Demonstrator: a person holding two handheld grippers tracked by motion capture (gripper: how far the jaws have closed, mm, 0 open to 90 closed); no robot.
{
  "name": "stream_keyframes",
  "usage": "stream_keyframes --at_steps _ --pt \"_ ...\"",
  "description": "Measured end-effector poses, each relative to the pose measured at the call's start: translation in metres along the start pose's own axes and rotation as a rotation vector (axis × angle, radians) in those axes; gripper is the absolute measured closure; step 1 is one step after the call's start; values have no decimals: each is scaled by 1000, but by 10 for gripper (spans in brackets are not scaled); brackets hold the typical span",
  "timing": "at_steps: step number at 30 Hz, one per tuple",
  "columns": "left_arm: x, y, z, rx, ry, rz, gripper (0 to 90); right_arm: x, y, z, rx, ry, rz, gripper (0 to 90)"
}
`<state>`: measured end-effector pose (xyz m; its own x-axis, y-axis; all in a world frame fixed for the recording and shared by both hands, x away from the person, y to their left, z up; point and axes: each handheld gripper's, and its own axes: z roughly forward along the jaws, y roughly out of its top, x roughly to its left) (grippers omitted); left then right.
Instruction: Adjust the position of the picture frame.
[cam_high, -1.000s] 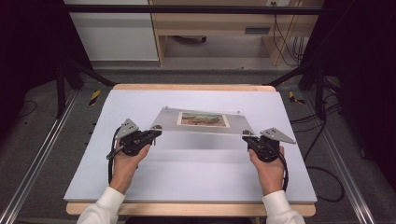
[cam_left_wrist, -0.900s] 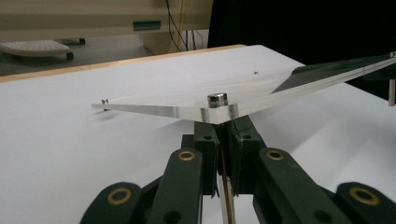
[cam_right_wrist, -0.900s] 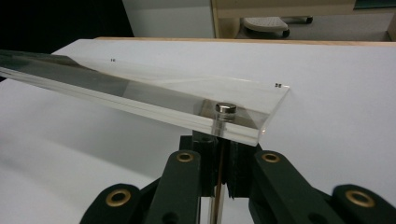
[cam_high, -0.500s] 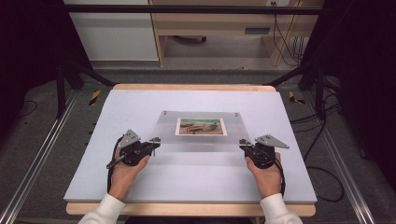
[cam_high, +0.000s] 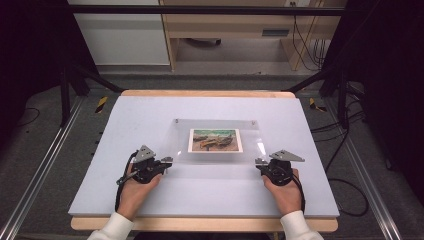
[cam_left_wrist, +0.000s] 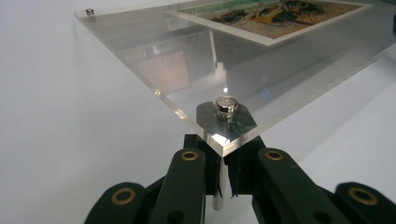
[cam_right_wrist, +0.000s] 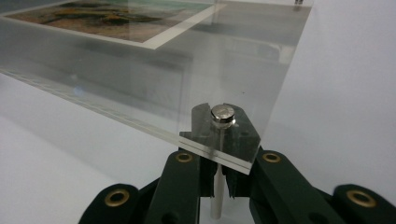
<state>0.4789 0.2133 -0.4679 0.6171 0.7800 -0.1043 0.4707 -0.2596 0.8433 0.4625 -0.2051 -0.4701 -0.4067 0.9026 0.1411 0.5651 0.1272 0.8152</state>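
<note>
A clear acrylic picture frame (cam_high: 220, 155) holding a painted landscape print (cam_high: 215, 140) lies flat over the white table. My left gripper (cam_high: 167, 161) holds its near-left corner and my right gripper (cam_high: 259, 162) its near-right corner. In the left gripper view the jaws of my left gripper (cam_left_wrist: 223, 161) are shut on the metal corner post (cam_left_wrist: 225, 105) that runs down through the acrylic (cam_left_wrist: 261, 70). In the right gripper view my right gripper (cam_right_wrist: 218, 165) is shut the same way on its corner post (cam_right_wrist: 222, 115) under the panel (cam_right_wrist: 224, 56).
The white table board (cam_high: 140, 115) has a wooden edge (cam_high: 205, 93) at the far side. Small metal caps mark the frame's far corners (cam_high: 176, 120). Metal rails (cam_high: 45, 165) run along the floor on both sides, with cables (cam_high: 345, 190) at the right.
Both grippers have come down and toward the person with the frame held between them, so the frame now sits lower over the table.
</note>
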Motion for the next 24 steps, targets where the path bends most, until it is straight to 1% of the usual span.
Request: stream_keyframes --at_steps 1,3,5,6,9,10,11,12,13,14,15,16,17,18,19,20,21,22,24 --pt "0 0 0 0 0 0 838 -1 -1 1 1 -2 -9 840" --pt "0 -1 1 15 1 6 837 0 -2 1 8 -1 -7 840" --pt "0 -2 1 19 3 11 835 0 -2 1 11 -2 -8 840" --pt "-1 -3 2 32 5 19 834 -1 -3 2 22 0 -5 836" --pt "-1 -3 2 39 8 31 831 -1 -4 2 26 7 5 824" --pt "-2 -2 2 43 11 42 825 -3 -4 1 23 11 -1 803" --pt "-2 -2 2 43 12 46 817 -3 -4 1 19 13 4 790" --pt "-2 -2 2 51 10 60 796 -4 -4 0 22 10 7 771" --pt "-2 -2 2 51 10 60 766 -4 -4 0 22 10 7 771" --pt "-4 -2 1 51 10 63 766 -4 -4 0 23 6 2 743" --pt "-5 -2 0 61 13 77 728 -5 -4 -1 26 7 8 708" --pt "-6 -2 -2 63 17 84 605 -6 -5 -5 28 2 20 614" --pt "-6 -1 -4 57 8 86 605 -6 -5 -5 28 2 20 614" --pt "-7 -1 -9 55 0 93 486 -7 -6 -8 18 11 20 521" --pt "-7 -1 -9 55 0 93 430 -7 -6 -8 18 11 20 521" --pt "-7 -1 -11 57 -1 96 430 -7 -6 -10 18 14 17 477" --pt "-6 -1 -12 59 -4 98 375 -7 -6 -13 11 9 6 426" --pt "-4 -2 -14 65 -11 90 340 -6 -7 -14 10 6 3 394" --pt "-1 -2 -16 59 -23 80 274 -5 -8 -17 16 7 -22 314"
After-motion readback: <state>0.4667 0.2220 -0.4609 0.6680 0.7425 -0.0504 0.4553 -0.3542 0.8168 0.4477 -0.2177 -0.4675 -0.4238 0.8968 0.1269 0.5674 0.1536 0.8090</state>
